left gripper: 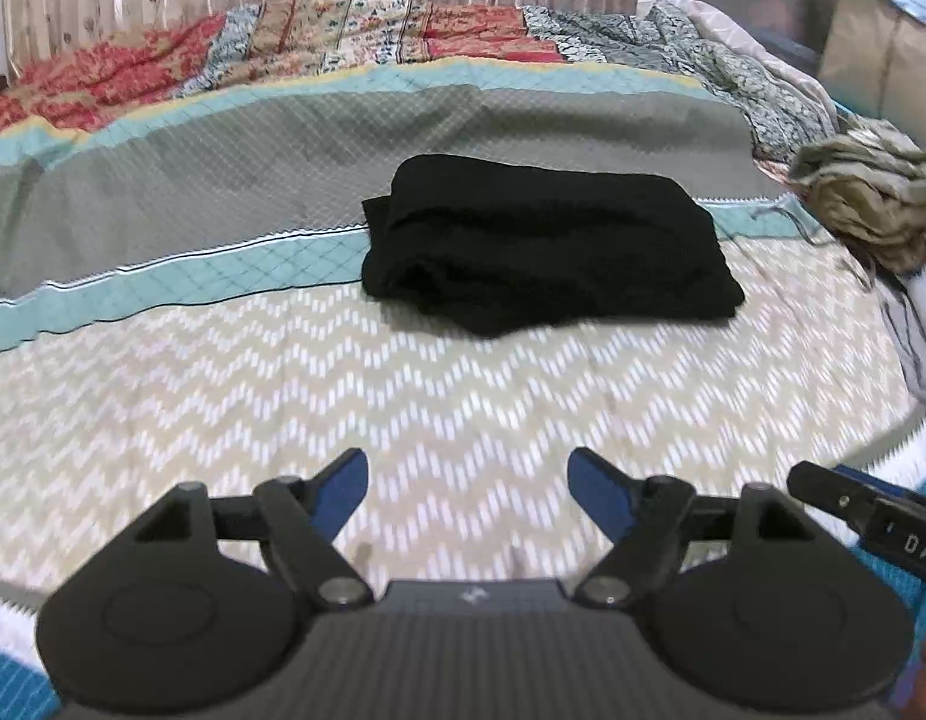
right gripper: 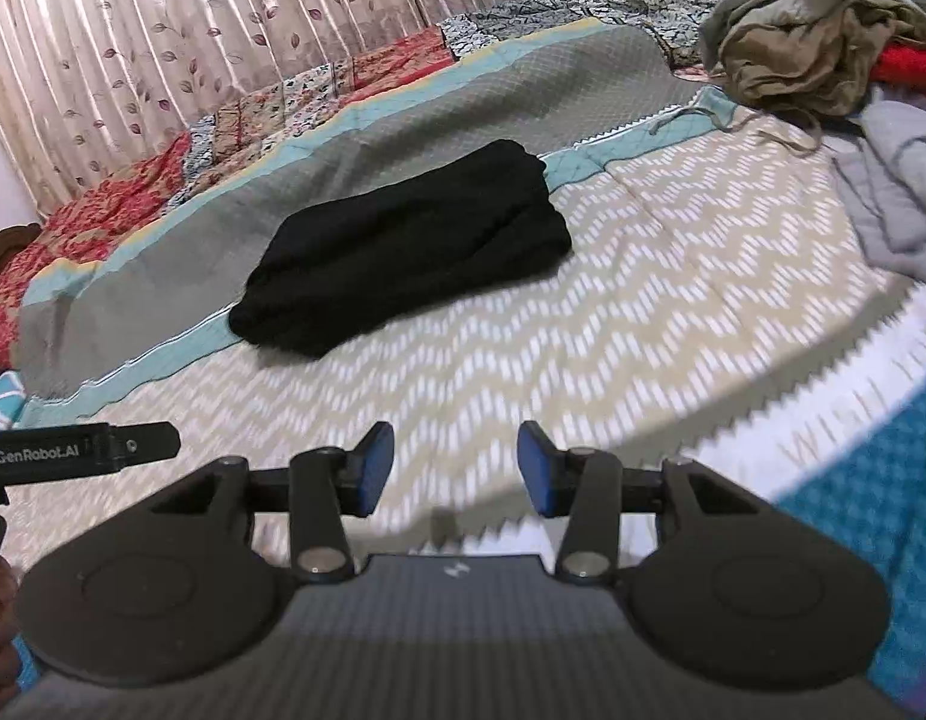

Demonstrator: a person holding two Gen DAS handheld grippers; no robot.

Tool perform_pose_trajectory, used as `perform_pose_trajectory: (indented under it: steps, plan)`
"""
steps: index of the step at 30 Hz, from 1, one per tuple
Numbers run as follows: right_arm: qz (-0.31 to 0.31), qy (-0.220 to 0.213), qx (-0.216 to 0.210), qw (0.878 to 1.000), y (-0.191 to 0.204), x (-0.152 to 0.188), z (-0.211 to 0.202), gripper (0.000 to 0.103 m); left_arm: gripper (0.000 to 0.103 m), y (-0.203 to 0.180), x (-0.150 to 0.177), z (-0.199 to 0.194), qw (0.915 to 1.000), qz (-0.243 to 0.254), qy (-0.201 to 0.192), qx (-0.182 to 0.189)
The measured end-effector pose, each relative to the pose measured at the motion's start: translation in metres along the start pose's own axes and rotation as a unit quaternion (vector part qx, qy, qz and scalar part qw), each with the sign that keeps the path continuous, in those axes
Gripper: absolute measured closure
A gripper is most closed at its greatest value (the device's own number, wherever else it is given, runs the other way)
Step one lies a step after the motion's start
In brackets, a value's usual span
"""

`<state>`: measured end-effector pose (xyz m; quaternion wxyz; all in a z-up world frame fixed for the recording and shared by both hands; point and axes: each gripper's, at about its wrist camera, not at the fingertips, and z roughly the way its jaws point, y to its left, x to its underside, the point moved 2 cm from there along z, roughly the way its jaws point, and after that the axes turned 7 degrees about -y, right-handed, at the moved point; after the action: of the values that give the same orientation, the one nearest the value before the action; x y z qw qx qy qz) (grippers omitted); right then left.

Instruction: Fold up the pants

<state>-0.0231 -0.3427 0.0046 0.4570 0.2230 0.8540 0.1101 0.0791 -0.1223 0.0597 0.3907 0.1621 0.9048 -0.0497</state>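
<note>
On the bed, the black pants (left gripper: 541, 240) lie folded into a compact bundle, resting across the line where the grey panel of the bedspread (left gripper: 223, 180) meets its teal band and zigzag section. Folded edges are stacked on the near left side in the left wrist view.

Left gripper (left gripper: 468, 480): jaws spread wide, nothing between the blue pads, hanging over the zigzag fabric well short of the pants. Right gripper (right gripper: 456, 468): jaws parted, likewise empty, also over the zigzag section and apart from the pants (right gripper: 403, 252).

Both grippers sit just beside each other; each shows at the edge of the other's view.

Beyond the pants: a patterned quilt (left gripper: 343, 36) and a leaf-print curtain (right gripper: 163, 60). At the right edge of the bed, a crumpled heap of olive cloth (right gripper: 805, 42) beside a grey garment (right gripper: 901, 192) and something red, partly hidden.
</note>
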Motion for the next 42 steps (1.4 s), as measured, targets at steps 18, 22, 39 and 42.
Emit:
perform_pose_trajectory:
  steps: [18,22,39,42]
  plan:
    - [0.037,-0.034,-0.002,0.999,0.008,0.050,-0.106,0.042,0.014,-0.015,0.062,-0.106,0.9993,-0.006,-0.031,0.018]
    - [0.043,-0.040,-0.014,0.998,0.010,0.055,-0.123,0.036,0.009,-0.021,0.068,-0.124,0.9987,0.001,-0.047,0.021]
    - [0.059,-0.046,-0.029,0.997,0.011,0.063,-0.135,0.029,0.000,-0.034,0.079,-0.142,0.9970,0.033,-0.070,0.006]
    - [0.053,-0.053,-0.032,0.997,0.012,0.062,-0.135,0.029,0.000,-0.031,0.079,-0.137,0.9975,0.030,-0.064,0.003]
